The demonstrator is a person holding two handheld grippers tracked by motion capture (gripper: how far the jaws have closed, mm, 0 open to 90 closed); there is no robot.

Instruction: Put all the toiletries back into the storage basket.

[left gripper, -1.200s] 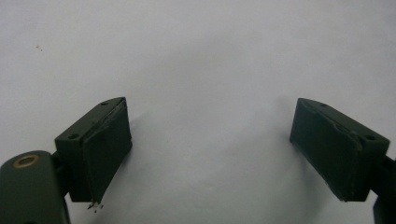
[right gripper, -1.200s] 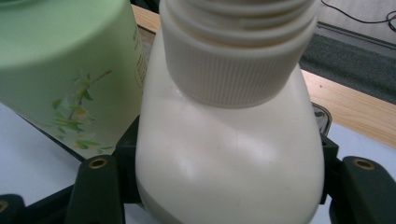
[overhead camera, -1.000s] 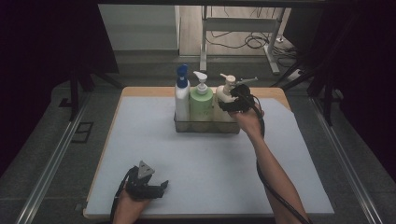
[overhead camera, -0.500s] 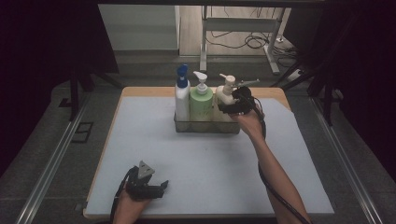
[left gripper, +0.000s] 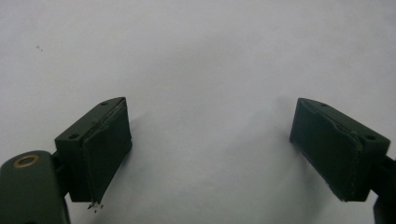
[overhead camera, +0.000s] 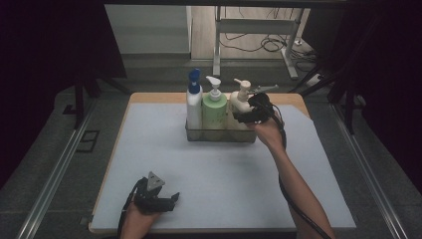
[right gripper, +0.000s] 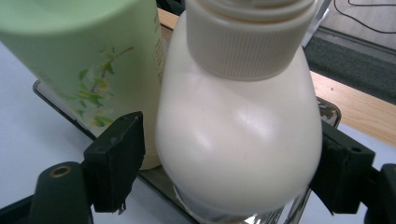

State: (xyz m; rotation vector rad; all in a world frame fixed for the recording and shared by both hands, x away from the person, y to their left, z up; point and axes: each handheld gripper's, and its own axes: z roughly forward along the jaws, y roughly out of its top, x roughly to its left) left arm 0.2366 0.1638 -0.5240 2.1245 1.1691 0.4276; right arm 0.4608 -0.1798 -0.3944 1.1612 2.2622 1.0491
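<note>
Dim room, grey floor [overhead camera: 59, 164], metal frame [overhead camera: 259, 25], floor cables [overhead camera: 259, 45]

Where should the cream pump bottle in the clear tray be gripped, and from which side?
Probably the cream pump bottle's wide rounded body, below the ribbed collar, from the tray's open right end: the green bottle crowds the other side. The right gripper straddles it there.

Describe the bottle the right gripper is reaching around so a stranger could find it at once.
On the pale mat, a clear tray near the far edge holds three pump bottles in a row. Take the cream bottle at the right end: round-bodied, with a ribbed cream collar, beside the green bottle, with the white blue-topped one farthest left.
</note>
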